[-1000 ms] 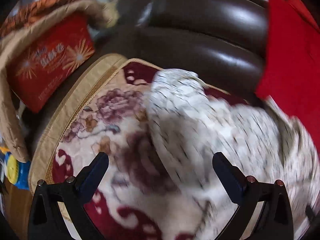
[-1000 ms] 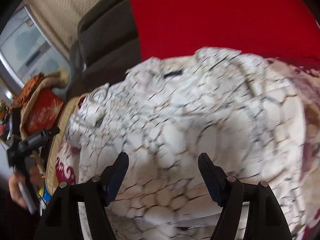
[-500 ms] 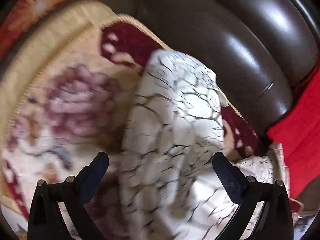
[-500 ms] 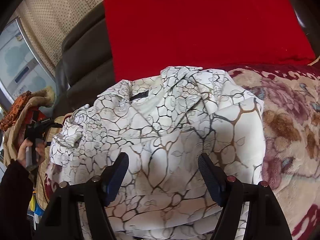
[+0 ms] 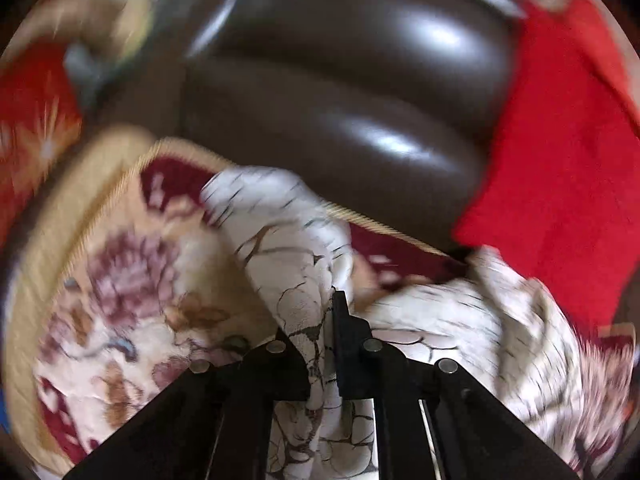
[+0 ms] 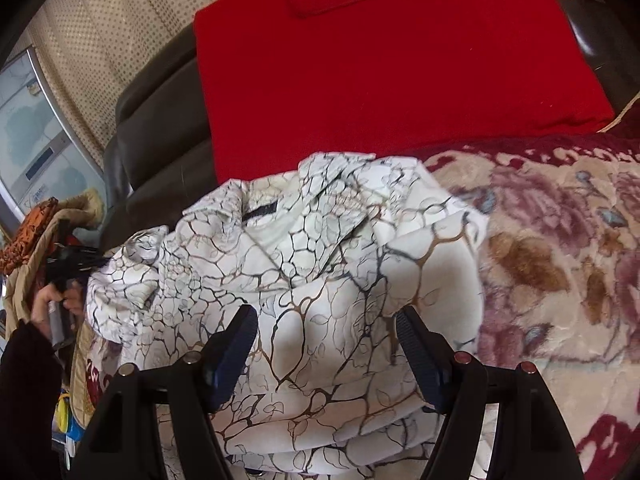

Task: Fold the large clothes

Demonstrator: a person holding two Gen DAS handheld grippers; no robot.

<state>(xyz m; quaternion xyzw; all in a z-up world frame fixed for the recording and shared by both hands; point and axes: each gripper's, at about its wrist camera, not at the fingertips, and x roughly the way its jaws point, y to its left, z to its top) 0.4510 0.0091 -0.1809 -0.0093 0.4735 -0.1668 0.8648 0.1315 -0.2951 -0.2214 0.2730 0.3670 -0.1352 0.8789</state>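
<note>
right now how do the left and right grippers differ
The left gripper is shut on a fold of the white crackle-print garment; its jaws have just been closing. The right gripper stands open, pressing on nothing.
The left gripper pinches the garment out at a trailing end; the right hovers over its bunched main body.
The left wrist view is motion-blurred; the right wrist view is sharp.
Both are black two-finger grippers, angled down at the same garment on the floral blanket.

It was a home living room, shown by a dark brown leather sofa (image 5: 340, 92) whose seat was covered with a floral plush blanket (image 6: 560, 264). A red cushion (image 6: 392, 68) leaned against the sofa's back, and a dotted beige curtain (image 6: 100, 40) hung behind the sofa.
</note>
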